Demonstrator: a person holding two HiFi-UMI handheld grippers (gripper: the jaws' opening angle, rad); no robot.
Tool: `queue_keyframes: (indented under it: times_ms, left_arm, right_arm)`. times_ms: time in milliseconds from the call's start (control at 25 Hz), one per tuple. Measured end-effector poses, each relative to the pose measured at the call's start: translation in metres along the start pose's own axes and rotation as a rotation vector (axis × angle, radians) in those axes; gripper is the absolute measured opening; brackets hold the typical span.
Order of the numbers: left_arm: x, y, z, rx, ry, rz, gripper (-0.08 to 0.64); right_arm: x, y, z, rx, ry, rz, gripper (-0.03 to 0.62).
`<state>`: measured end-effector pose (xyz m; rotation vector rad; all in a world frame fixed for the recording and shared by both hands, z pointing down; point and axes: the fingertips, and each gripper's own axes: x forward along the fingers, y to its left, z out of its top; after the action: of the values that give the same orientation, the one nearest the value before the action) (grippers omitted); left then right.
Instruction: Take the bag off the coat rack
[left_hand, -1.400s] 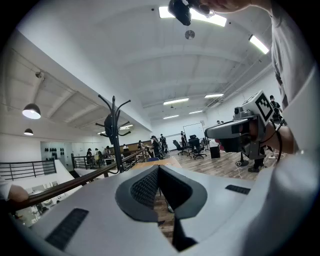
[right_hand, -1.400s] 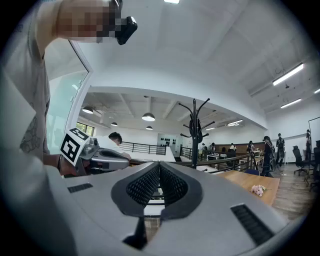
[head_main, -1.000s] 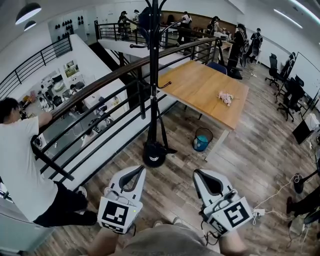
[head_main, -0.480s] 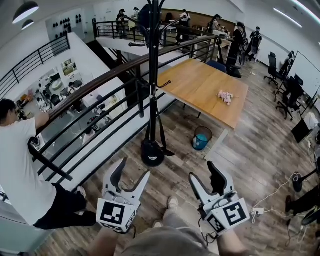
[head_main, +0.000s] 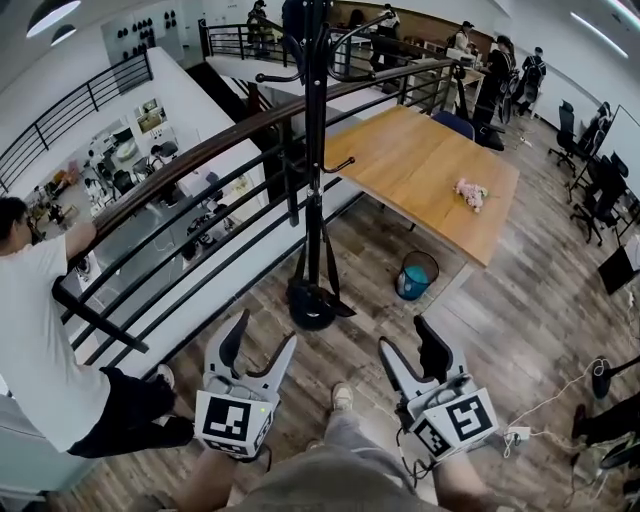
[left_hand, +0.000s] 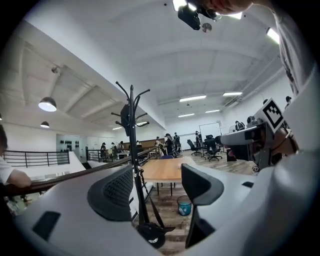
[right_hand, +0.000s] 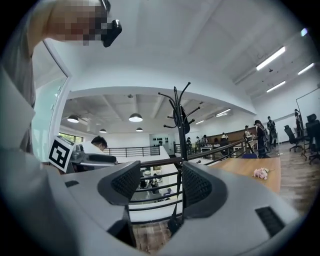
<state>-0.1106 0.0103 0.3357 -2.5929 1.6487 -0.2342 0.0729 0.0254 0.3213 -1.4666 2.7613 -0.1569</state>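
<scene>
A second ago my white plastic left claw (head_main: 265, 335) and its twin, my right claw (head_main: 405, 338), were both pinched shut at 6 o'clock in the head view. Now each stands spread wide, nothing between the jaws. My pale shoe (head_main: 342, 396) has stepped into sight between them. The light wooden table (head_main: 420, 170) and the teal round bin (head_main: 415, 275) have drifted slightly toward 3 o'clock.

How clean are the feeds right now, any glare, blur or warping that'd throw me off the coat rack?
Head view: even light, sharp, but fisheye bows the railing; the coat rack reads straight. Left gripper view: dark round vignette, ceiling lamps bloom, near jaws soft, bag a dark silhouette. Right gripper view: same vignette, rack backlit, mosaic patch top left.
</scene>
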Motion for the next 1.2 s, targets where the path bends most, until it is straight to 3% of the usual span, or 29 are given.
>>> queue_keyframes:
  times_ms: [160, 440, 720, 1000, 1200]
  left_arm:
    - [0.037, 0.014, -0.002, -0.019, 0.009, 0.022, 0.313]
    - [0.114, 0.035, 0.003, 0.02, 0.057, 0.058, 0.318]
    - [0.162, 0.053, -0.009, 0.038, 0.131, 0.093, 0.318]
    - [0.201, 0.077, -0.025, 0.052, 0.176, 0.112, 0.318]
    - [0.222, 0.087, -0.04, 0.025, 0.199, 0.082, 0.318]
  right_arm:
    - [0.034, -0.028, -0.001, 0.023, -0.021, 0.014, 0.258]
    - [0.099, -0.086, 0.006, 0.048, -0.022, 0.063, 0.258]
    - [0.157, -0.111, 0.004, 0.022, 0.01, 0.136, 0.258]
    - [0.215, -0.124, -0.022, 0.018, 0.055, 0.17, 0.258]
    - [0.248, -0.129, -0.057, 0.042, 0.136, 0.151, 0.258]
